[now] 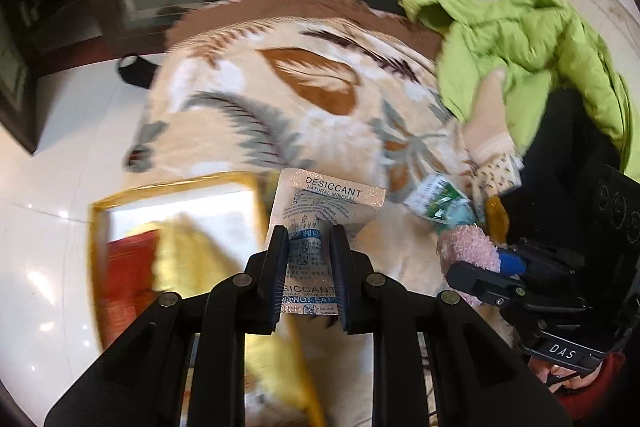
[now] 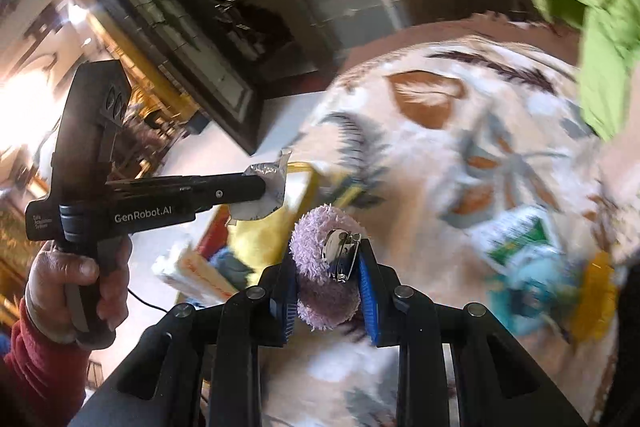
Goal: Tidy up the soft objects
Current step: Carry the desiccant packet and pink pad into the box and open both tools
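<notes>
Both tools loaded, mid-carry! Low centre of the left view, the left gripper (image 1: pixel 309 235) pinches a desiccant sachet (image 1: pixel 320 211); low centre of the right view, the right gripper (image 2: pixel 328 271) clamps a pink fluffy clip (image 2: pixel 324 267). Next, it seems, each needs a drop over the gold-rimmed box (image 1: pixel 100 207) at lower left, beside the leaf-print blanket (image 1: pixel 280 99), with the green jacket (image 1: pixel 528 39) far upper right

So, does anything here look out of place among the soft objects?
Yes. The left gripper holds a desiccant packet, a paper sachet and no soft toy or cloth. The right gripper holds a pink fluffy item bearing a metal clip.
</notes>
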Demonstrator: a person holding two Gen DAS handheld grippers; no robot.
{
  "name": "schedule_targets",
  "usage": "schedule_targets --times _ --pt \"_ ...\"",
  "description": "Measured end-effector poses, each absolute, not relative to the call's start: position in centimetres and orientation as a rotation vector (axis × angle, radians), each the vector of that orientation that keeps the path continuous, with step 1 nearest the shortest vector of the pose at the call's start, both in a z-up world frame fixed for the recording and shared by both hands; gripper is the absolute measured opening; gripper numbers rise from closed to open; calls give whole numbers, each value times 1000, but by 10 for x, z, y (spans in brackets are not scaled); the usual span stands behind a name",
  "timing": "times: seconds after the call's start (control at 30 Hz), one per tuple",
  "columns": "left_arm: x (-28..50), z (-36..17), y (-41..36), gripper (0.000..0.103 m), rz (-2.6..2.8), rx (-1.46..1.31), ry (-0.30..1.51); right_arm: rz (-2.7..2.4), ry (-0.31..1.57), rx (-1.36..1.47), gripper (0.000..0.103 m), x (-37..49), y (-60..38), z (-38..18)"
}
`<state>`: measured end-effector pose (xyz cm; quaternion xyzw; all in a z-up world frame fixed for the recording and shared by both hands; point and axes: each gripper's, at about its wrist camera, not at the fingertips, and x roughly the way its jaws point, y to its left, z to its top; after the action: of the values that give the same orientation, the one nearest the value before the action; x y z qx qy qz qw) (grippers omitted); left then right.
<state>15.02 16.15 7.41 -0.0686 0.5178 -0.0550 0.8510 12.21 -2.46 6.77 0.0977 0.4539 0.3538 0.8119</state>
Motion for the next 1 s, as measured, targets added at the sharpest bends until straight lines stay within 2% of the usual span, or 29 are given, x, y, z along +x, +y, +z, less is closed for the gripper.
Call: schedule_targets --times 0.3,0.73,0.9,1.0 --pt "129 61 235 18 41 -194 1098 846 982 118 27 130 66 63" --pt "119 15 252 18 108 -216 1115 806 1048 -52 28 160 139 10" --pt "118 14 244 18 139 -186 1083 816 1057 -66 34 156 143 4" --pt "116 14 243 19 161 -183 1066 813 1064 -53 43 156 140 7"
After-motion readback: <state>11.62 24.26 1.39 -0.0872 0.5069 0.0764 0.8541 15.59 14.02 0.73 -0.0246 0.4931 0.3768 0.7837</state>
